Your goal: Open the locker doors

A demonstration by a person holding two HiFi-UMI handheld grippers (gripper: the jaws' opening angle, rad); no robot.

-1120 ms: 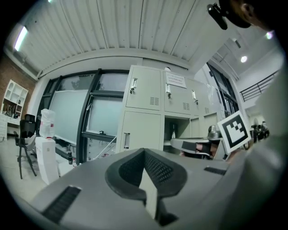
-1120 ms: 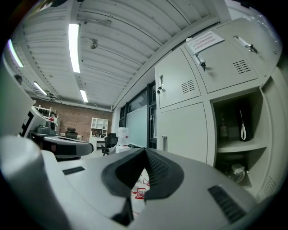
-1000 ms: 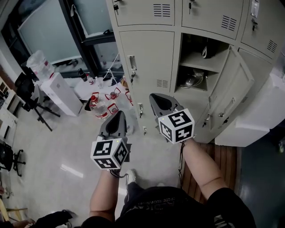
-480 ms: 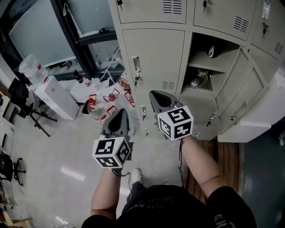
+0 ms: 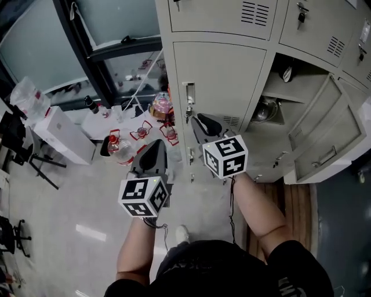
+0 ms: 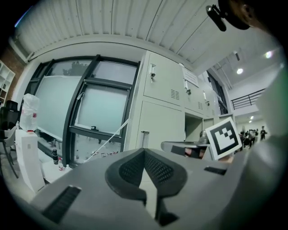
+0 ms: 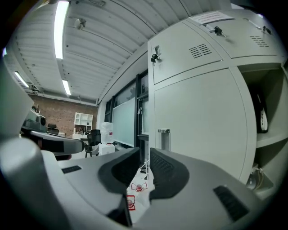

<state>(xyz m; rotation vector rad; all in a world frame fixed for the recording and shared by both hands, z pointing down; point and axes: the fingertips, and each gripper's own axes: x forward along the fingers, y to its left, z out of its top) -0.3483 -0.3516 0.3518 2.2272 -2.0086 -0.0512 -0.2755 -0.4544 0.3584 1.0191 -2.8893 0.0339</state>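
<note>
We face the lockers (image 5: pixel 220 17). On the right an open door (image 5: pixel 324 136) stands ajar; just left of it is the closed door (image 5: pixel 223 81). Our right gripper (image 5: pixel 200 120) points level at the closed door, its jaws just opened to a narrow gap with nothing between them. Our left gripper (image 5: pixel 155 145) is beside it, away from the lockers, jaws together and empty. The handle (image 5: pixel 189 96) on the closed door's left edge is near the right jaws, not touched

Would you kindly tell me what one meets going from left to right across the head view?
White rectangular box, clear plastic bottle with red label, left gripper, right gripper, open beige metal locker door.
</note>
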